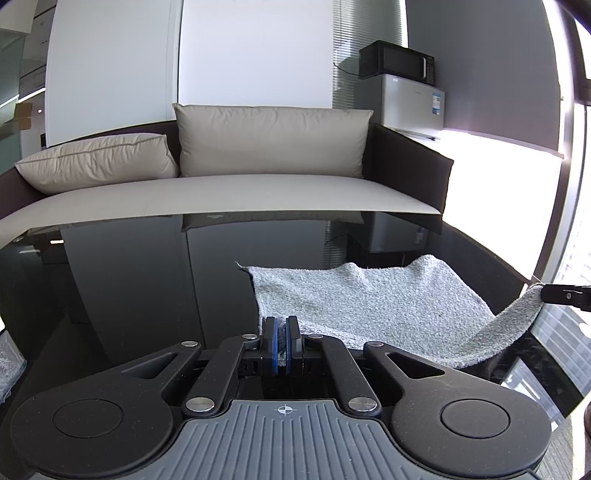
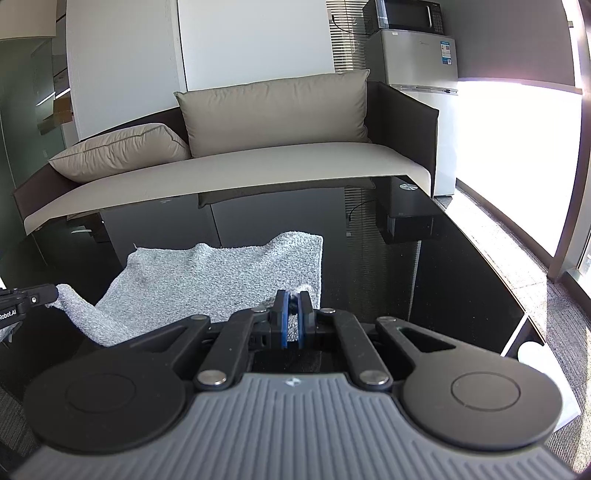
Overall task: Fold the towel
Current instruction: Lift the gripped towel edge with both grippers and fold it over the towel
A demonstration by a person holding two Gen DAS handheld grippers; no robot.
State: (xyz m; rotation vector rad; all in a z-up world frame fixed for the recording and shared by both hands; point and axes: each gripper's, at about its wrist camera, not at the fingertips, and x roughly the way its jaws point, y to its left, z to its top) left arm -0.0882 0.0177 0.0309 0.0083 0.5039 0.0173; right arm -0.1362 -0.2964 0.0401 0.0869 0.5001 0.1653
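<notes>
A light grey terry towel point(image 1: 369, 299) lies spread on a glossy black table point(image 1: 147, 280). My left gripper point(image 1: 282, 325) is shut on the towel's near left corner, with cloth pinched between its blue pads. My right gripper point(image 2: 293, 299) is shut on the near right corner of the towel point(image 2: 221, 280). Both near corners are lifted off the table, and the near edge sags between them. The right gripper's tip point(image 1: 565, 295) shows at the right edge of the left wrist view. The left gripper's tip point(image 2: 29, 297) shows at the left edge of the right wrist view.
A beige sofa point(image 1: 229, 195) with two cushions stands just beyond the table's far edge. A small silver fridge point(image 2: 419, 59) with a black microwave point(image 2: 404, 14) on top is at the back right. Bright windows run along the right side. The table's right edge point(image 2: 517, 321) drops to carpet.
</notes>
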